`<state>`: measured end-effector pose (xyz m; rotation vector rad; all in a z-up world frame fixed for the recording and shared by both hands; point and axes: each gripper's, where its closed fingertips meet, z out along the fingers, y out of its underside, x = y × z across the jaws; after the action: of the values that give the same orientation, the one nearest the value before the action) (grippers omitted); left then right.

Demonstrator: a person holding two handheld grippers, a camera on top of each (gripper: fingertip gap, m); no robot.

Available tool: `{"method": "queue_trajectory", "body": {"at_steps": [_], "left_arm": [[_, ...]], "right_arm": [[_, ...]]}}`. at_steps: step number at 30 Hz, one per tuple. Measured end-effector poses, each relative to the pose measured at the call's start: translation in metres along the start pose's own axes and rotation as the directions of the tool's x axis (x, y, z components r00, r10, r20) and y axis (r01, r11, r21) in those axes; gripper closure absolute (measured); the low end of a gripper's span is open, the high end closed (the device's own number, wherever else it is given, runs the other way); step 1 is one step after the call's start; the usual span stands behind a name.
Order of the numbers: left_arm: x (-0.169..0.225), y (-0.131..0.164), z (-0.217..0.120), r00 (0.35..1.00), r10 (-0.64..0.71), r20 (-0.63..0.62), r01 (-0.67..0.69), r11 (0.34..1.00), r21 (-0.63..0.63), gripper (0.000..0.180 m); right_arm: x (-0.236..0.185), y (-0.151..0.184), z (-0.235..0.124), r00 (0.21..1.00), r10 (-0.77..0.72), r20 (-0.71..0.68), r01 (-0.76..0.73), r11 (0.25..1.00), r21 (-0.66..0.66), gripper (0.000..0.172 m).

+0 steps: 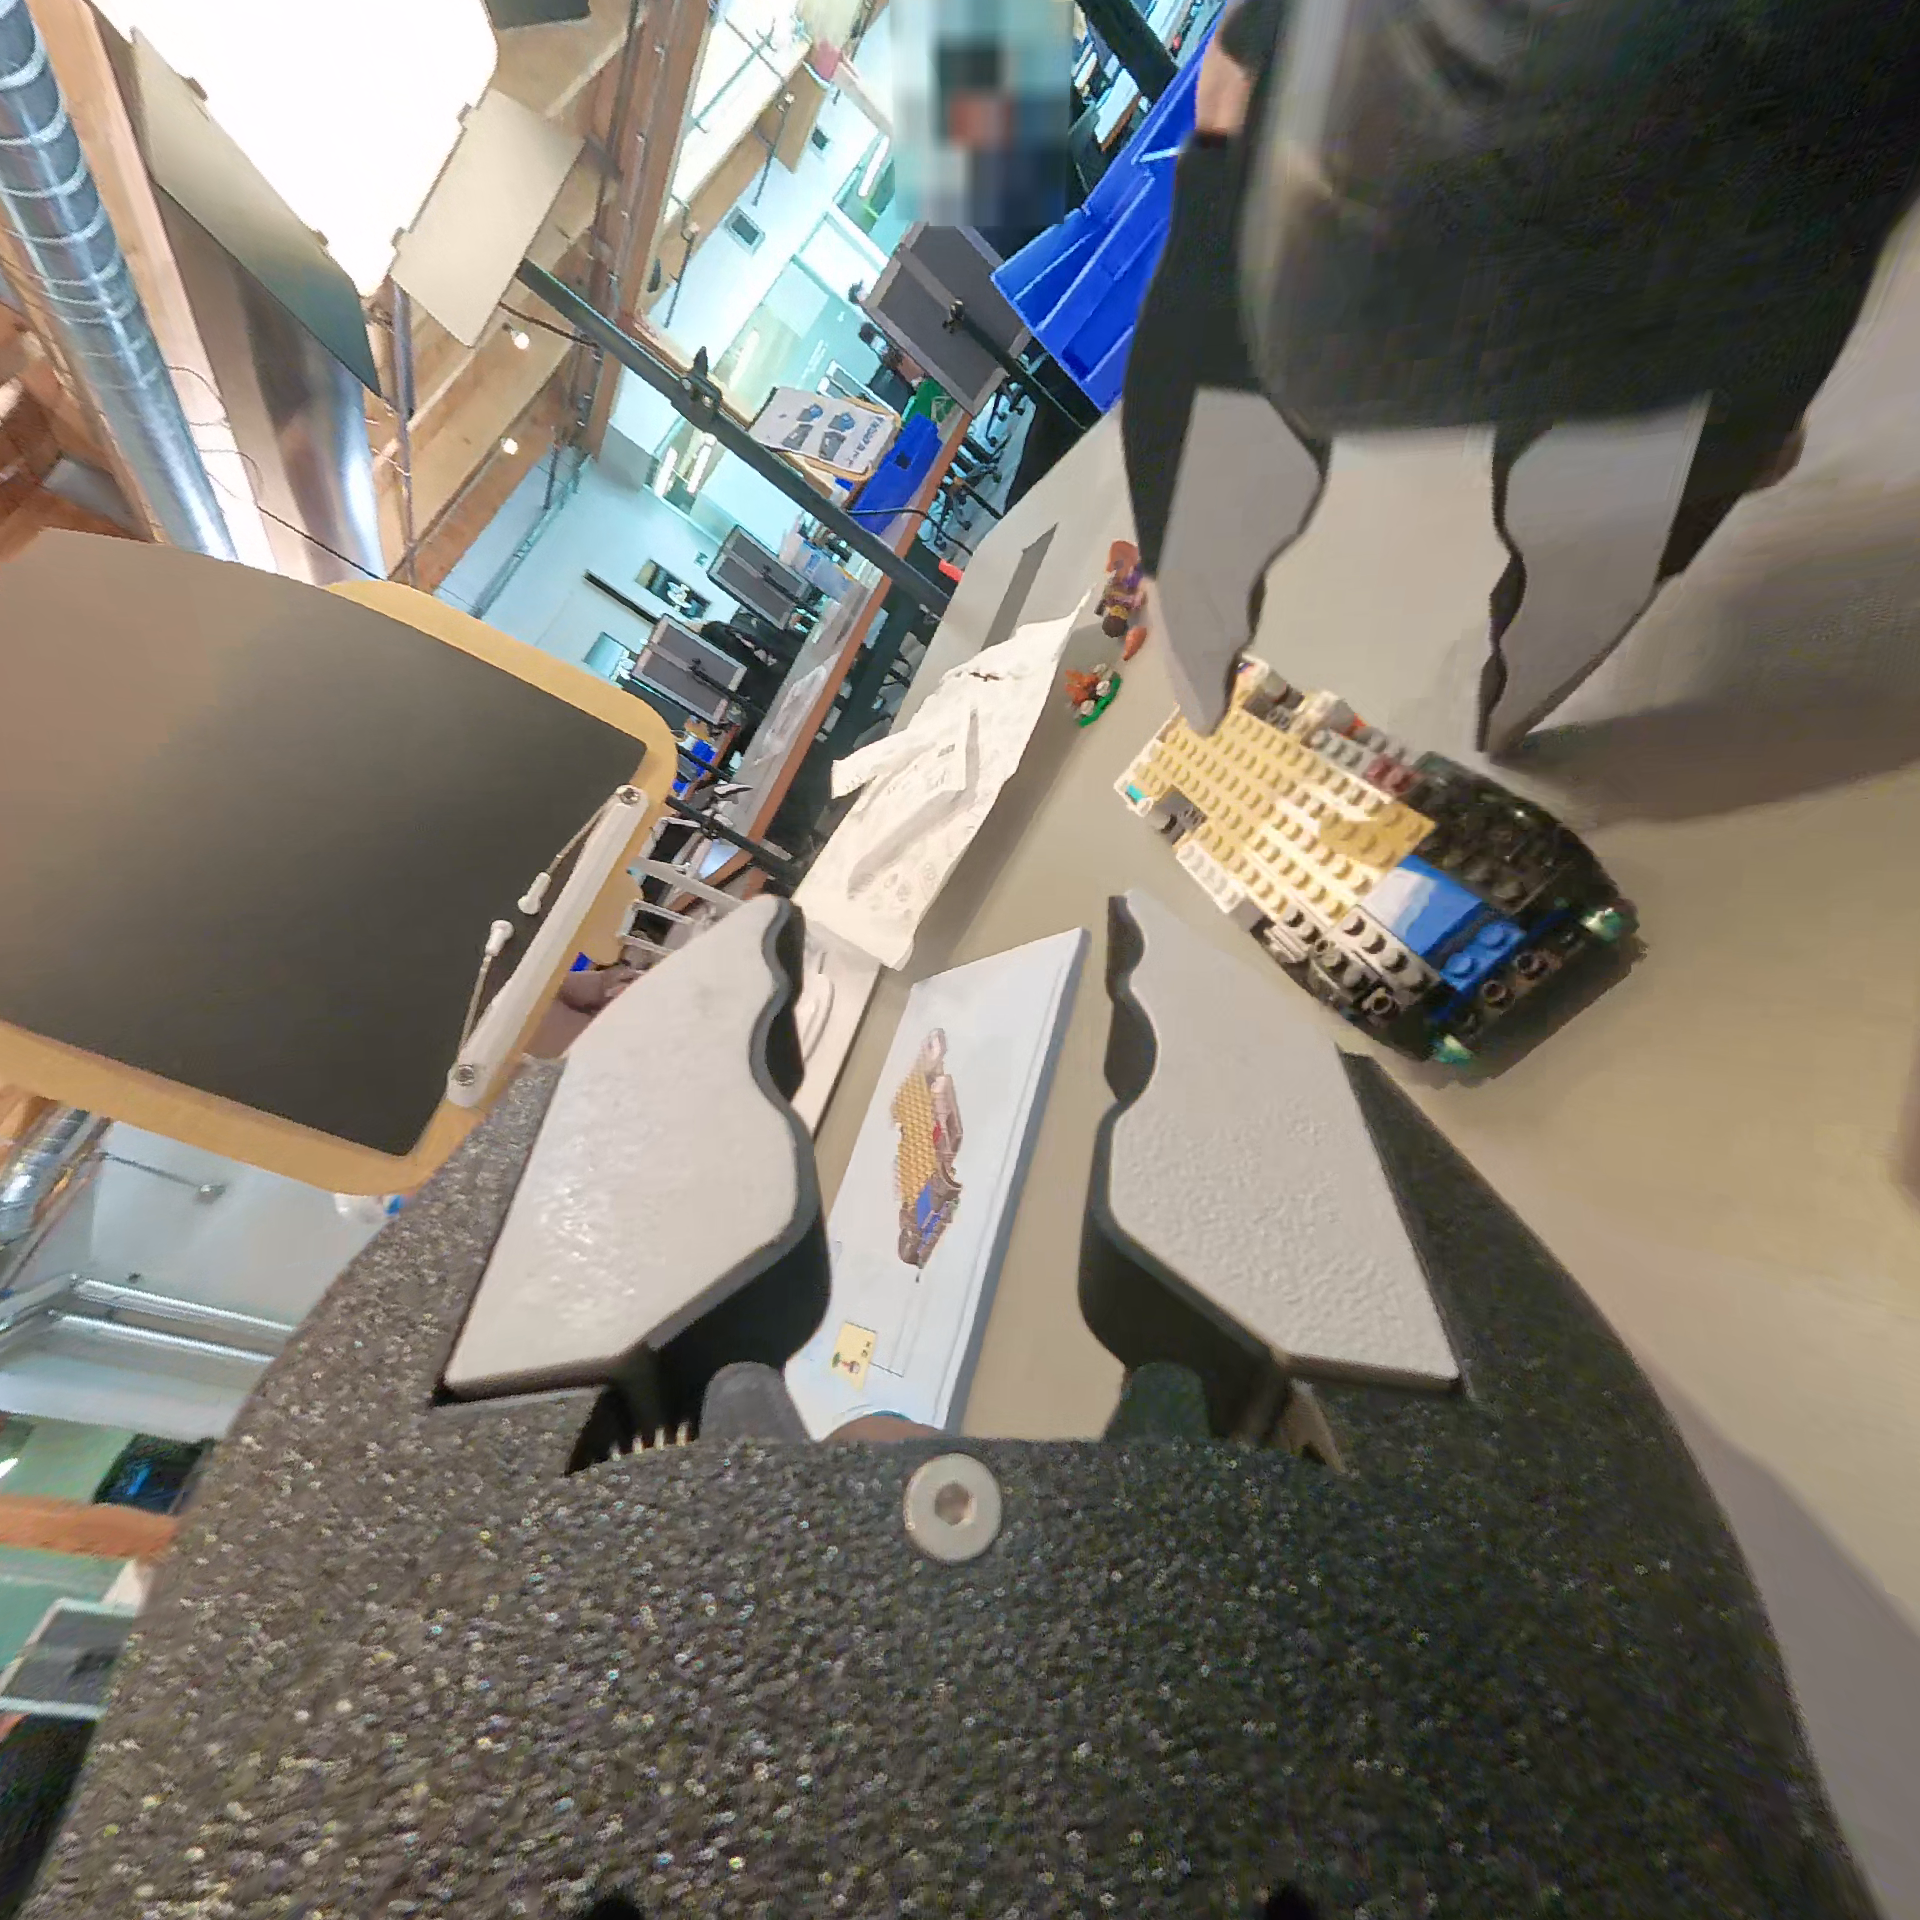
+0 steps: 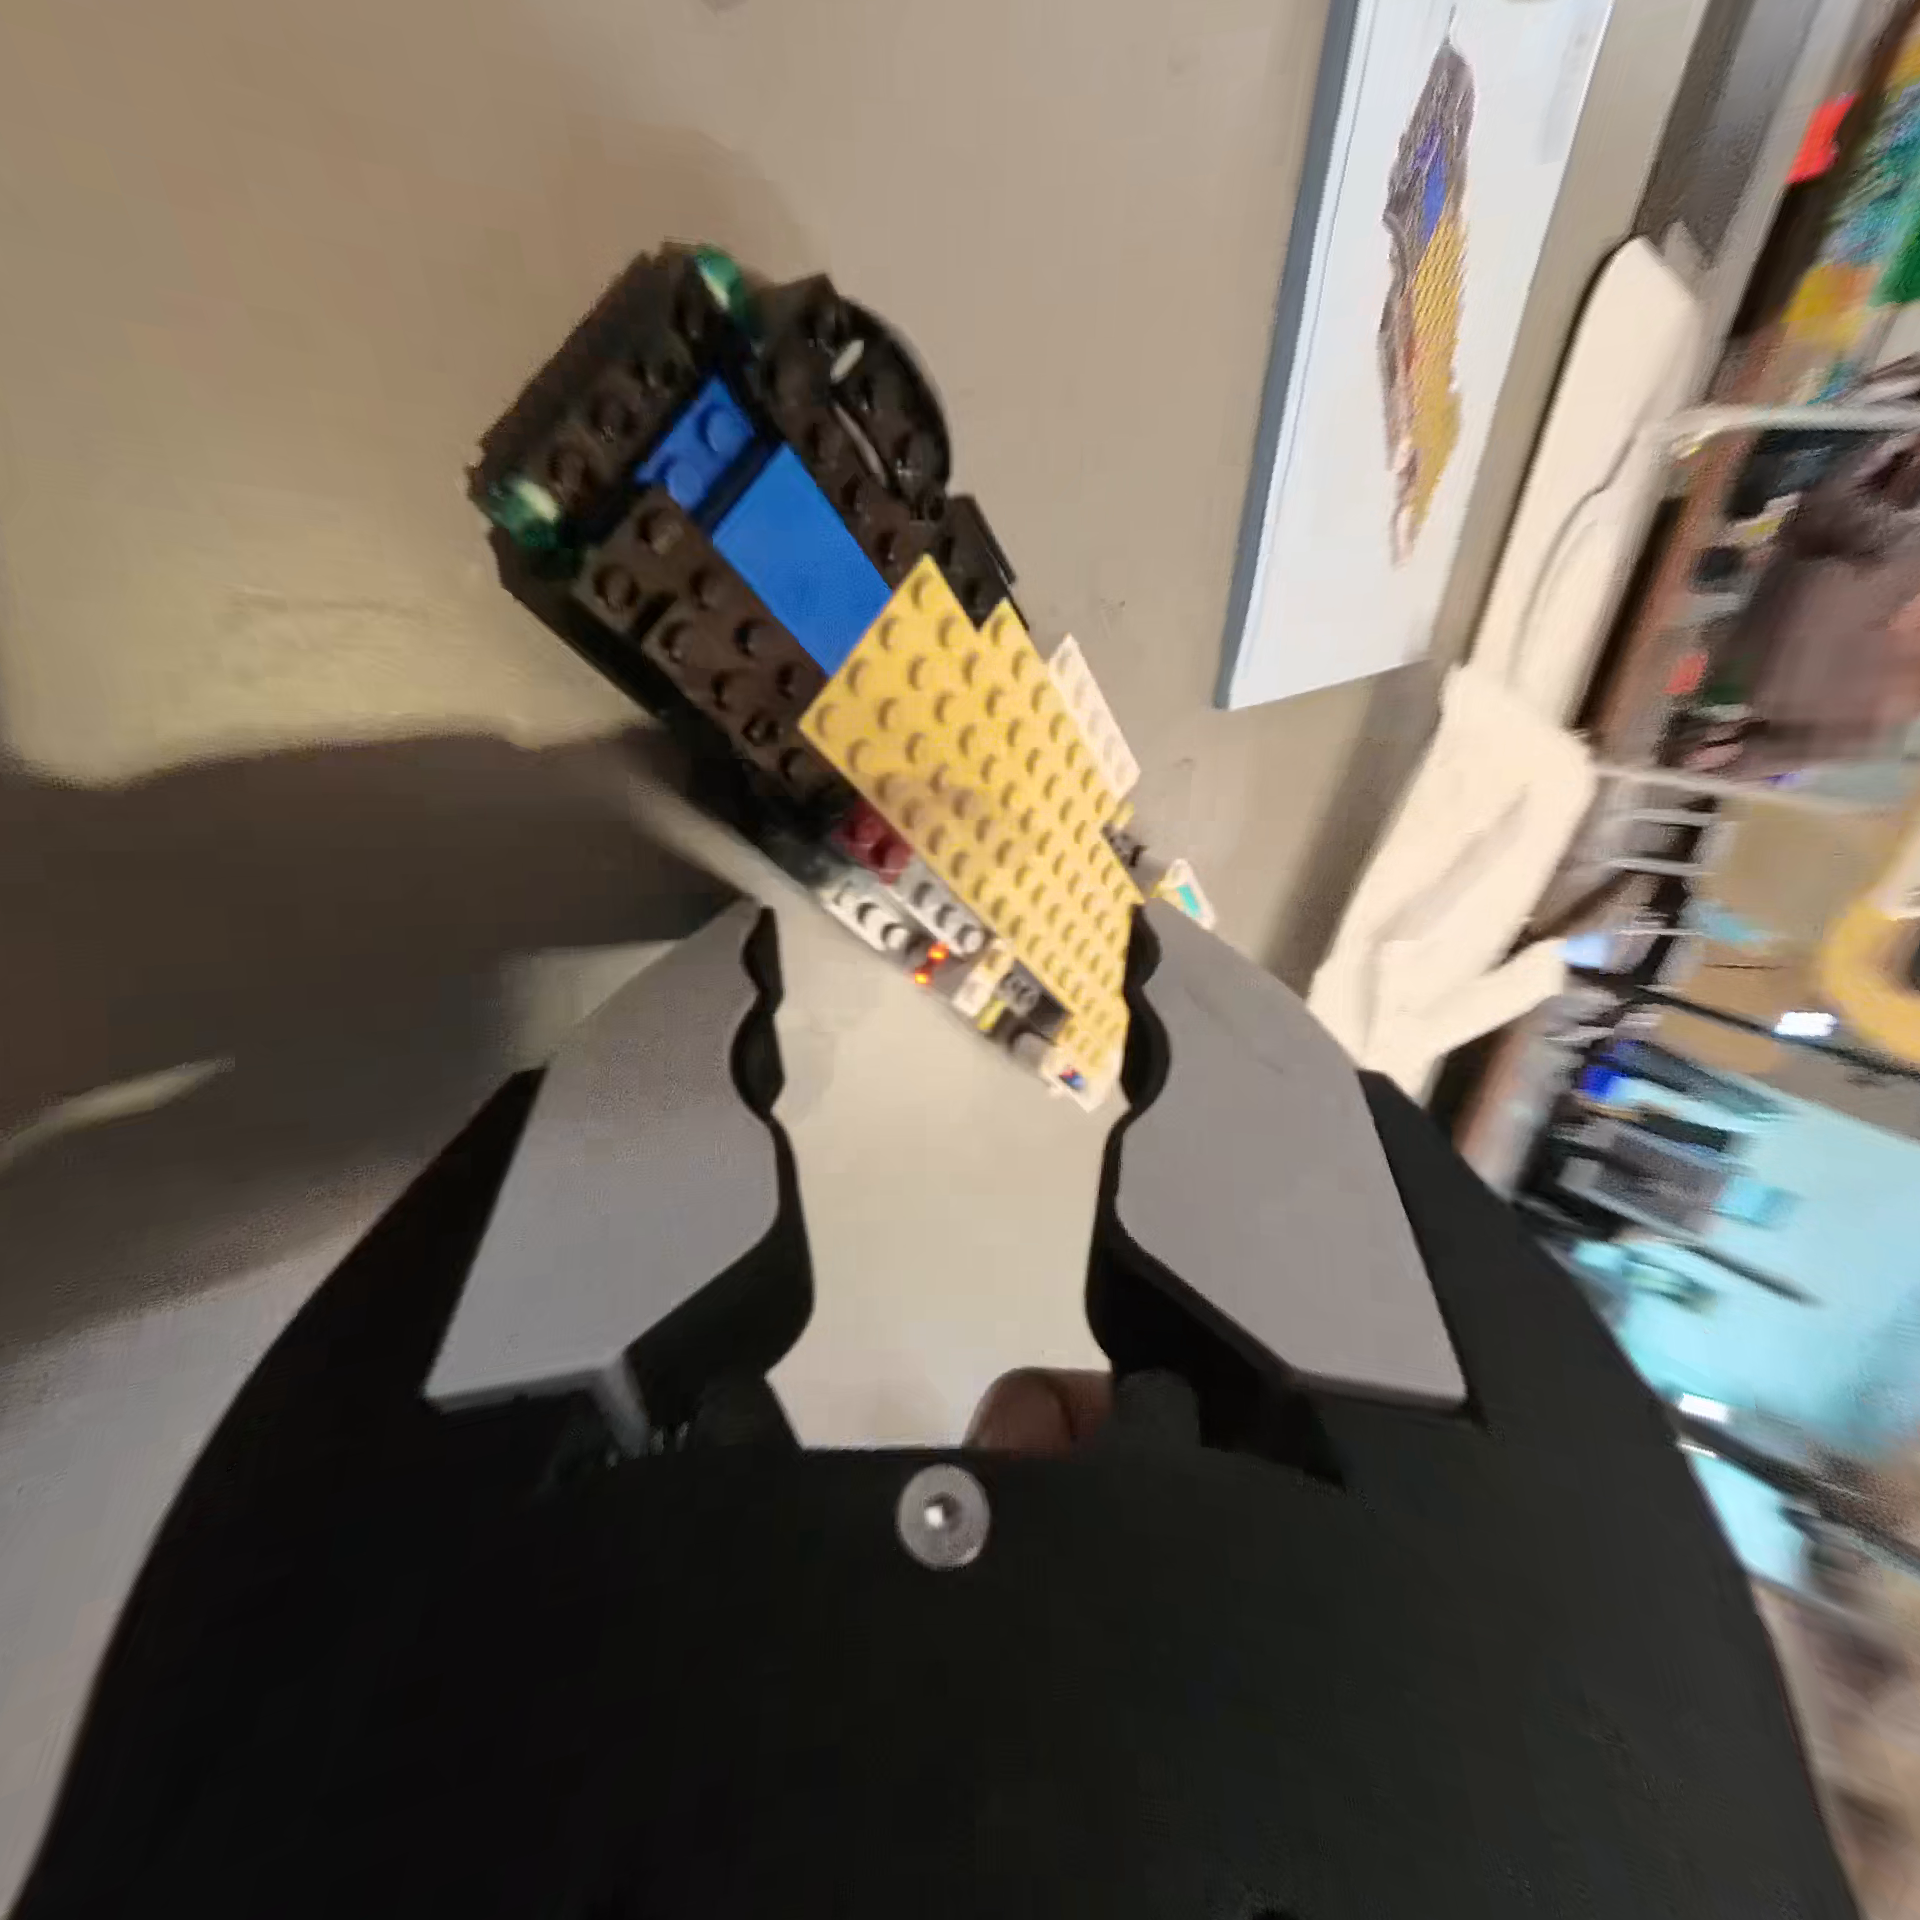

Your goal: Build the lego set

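A brick model [image 1: 1351, 852] with a tan studded plate, blue and black bricks lies on the grey table [image 1: 1558, 1195]. My left gripper [image 1: 951, 930] is open and holds nothing. It hovers over an instruction booklet [image 1: 987, 1122], short of the model. My right gripper [image 2: 951, 930] is open, and the model's tan end [image 2: 997, 831] lies just ahead between its fingertips. The right finger [image 2: 1153, 997] is against the plate's edge and the left finger [image 2: 748, 987] stands apart from it. The left wrist view shows the right gripper [image 1: 1351, 727] from above, straddling the model's far end.
A crumpled white paper bag [image 1: 925, 790] lies beyond the booklet. Small brick figures [image 1: 1122, 603] and a green and orange piece [image 1: 1091, 691] stand farther back. Blue bins [image 1: 1101, 249] sit at the table's far end. A black panel with a tan frame [image 1: 260, 831] is to the left.
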<state>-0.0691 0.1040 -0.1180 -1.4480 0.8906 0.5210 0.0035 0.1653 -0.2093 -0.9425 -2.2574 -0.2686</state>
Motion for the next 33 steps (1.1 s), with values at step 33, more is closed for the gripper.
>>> {"method": "queue_trajectory", "body": {"at_steps": [33], "left_arm": [[-0.008, 0.086, 0.030, 0.880, -0.474, 0.028, 0.464, 0.846, -0.262, 0.135]], "right_arm": [[0.008, 0.015, -0.008, 0.826, 0.506, 0.247, -0.555, 0.658, 0.509, 0.121]]}}
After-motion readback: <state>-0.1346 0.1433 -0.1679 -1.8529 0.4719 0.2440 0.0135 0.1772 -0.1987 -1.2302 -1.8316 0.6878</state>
